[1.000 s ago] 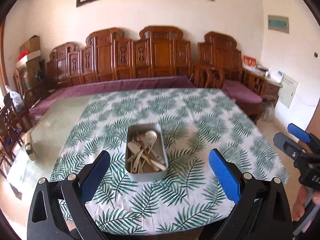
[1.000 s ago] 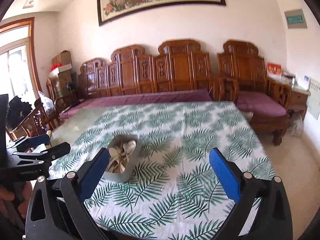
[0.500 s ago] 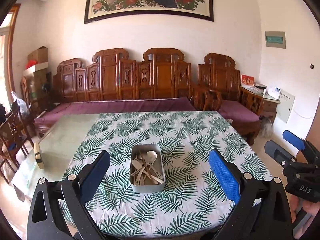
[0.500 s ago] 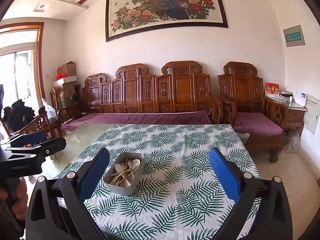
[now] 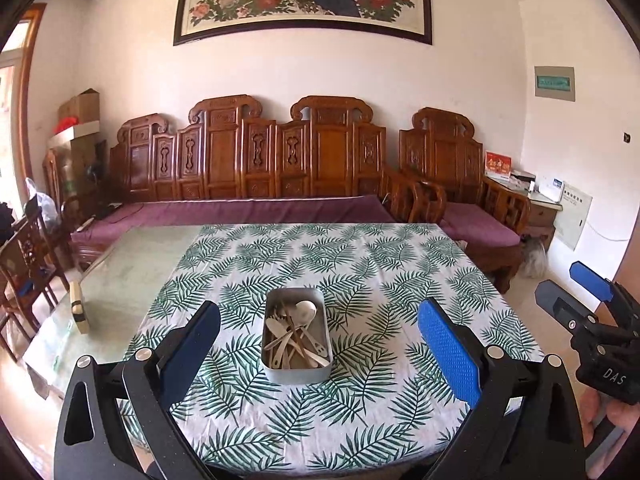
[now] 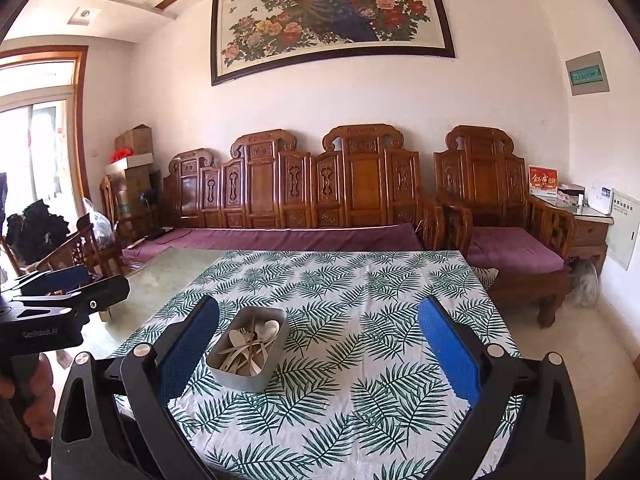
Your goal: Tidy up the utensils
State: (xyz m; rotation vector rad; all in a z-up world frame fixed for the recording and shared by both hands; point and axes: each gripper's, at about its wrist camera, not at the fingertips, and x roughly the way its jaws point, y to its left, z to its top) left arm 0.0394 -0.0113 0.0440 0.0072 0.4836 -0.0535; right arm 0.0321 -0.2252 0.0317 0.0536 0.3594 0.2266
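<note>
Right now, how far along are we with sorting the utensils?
Nothing looks done: the utensils lie jumbled in the metal tray on the leaf-print tablecloth. Nothing is in hand; the left gripper and right gripper are open, short of the tray. All sorting is left.

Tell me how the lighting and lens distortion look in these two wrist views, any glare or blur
Left wrist: fisheye bows the walls, the tin sits sharp and evenly lit, the frame's left edge glares. Right wrist: the window is blown out white, the painting curves, the tablecloth looks crisp.
</note>
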